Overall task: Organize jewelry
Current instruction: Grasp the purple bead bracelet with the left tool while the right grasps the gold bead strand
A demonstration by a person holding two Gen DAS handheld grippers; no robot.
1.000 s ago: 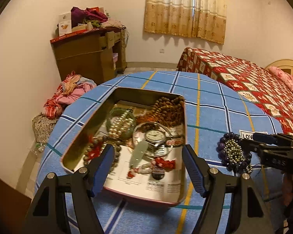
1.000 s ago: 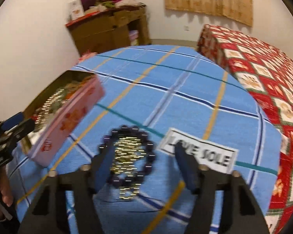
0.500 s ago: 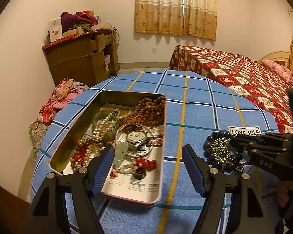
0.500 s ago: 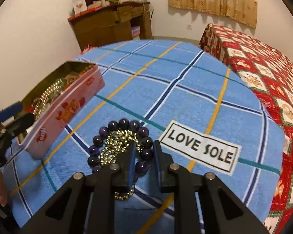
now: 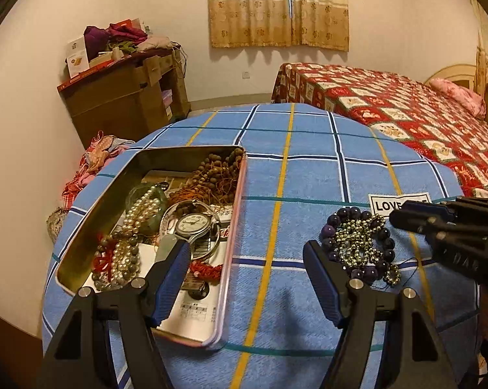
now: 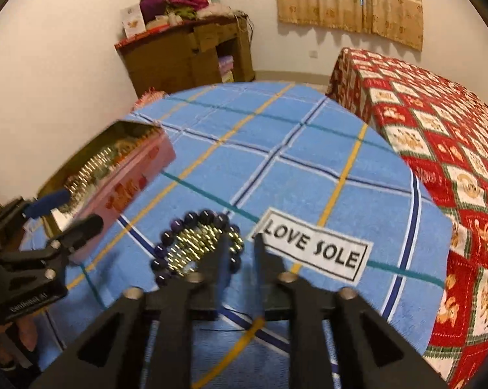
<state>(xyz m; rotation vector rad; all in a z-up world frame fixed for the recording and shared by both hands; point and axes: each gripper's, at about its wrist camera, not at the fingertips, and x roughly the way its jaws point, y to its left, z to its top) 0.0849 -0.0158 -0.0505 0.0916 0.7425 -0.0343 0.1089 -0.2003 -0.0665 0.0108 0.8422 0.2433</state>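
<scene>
Our right gripper [image 6: 240,243], jaws opening, straddles the bead bracelet's [image 6: 192,246] rim at the cloth's six o'clock; tin [image 5: 153,227] at nine. Beads may slip if we lift.

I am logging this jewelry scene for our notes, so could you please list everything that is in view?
tin box: one, gold inside, pink outside, left on the table
wristwatch: one, silver, in the tin
pearl strand: one, cream, in the tin
brown bead strands: a heap, far corner of the tin
purple bead bracelet: one, on the cloth right of the tin
gold bead chain: one, inside the bracelet ring
tablecloth: one, blue plaid
LOVE SOLE label: one, white, on the cloth
bed: one, red patterned cover
cabinet: one, brown, by the wall
curtain: one, beige
left gripper: open, nothing between its fingers
right gripper: jaws opening, a narrow gap showing, beside the bracelet
</scene>
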